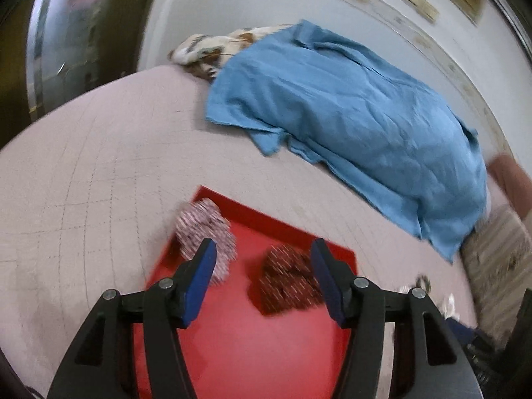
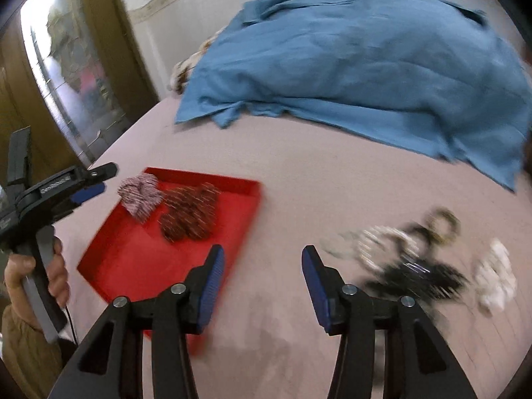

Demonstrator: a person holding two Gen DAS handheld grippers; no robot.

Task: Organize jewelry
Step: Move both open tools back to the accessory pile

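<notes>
1. The red tray lies on the pink bed, at about 9 o'clock in the right wrist view. It already holds a pink-and-white bangle bunch near its far corner and a dark red bangle bunch touching it on the right.
2. The loose jewelry pile lies on the bed at about 3 o'clock, well apart from the tray: pale bangles, black ones and a white piece, too blurred to count.
3. The right gripper hovers over bare bedding between the tray and the pile, jaws wide apart and empty.
4. The left gripper hovers above the tray, jaws also apart, holding nothing. The dark red bunch shows between them.
5. The step in hand looks like fetching the next piece. Swing the right gripper toward 3 o'clock, pick one set at the pile's near edge, and close across the bangle rims rather than on a tangle.
6. Lift straight up so neighbouring pieces do not drag, then set it in the tray's bare near half.
7. A blue cloth lies at 12 o'clock, out of the way.
</notes>
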